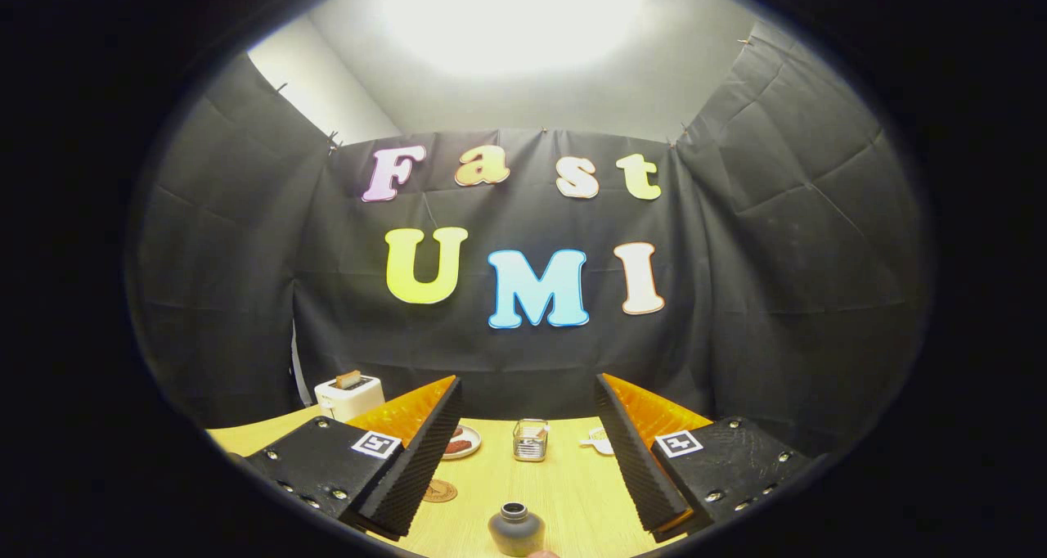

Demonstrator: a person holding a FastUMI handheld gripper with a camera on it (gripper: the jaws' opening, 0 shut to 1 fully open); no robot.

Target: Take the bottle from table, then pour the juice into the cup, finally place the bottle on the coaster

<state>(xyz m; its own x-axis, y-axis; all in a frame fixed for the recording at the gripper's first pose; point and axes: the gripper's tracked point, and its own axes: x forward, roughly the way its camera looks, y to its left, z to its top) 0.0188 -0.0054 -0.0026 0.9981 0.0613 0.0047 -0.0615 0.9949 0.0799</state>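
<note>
A small dark grey bottle (516, 529) with an open round neck stands upright on the wooden table (564, 484), low between my two fingers and close to them. My gripper (523, 452) is open, its fingers spread wide with nothing pressed between them. Farther along the table, between the fingers, stands a clear glass cup (530, 440). A round brown coaster (439, 491) lies flat beside the left finger, left of the bottle and nearer than the cup.
A white toaster (348, 394) with a slice in it stands at the back left. A small plate with red-brown food (460, 443) sits behind the left finger. A small white object (598, 441) lies by the right finger. Black cloth walls the table's far side.
</note>
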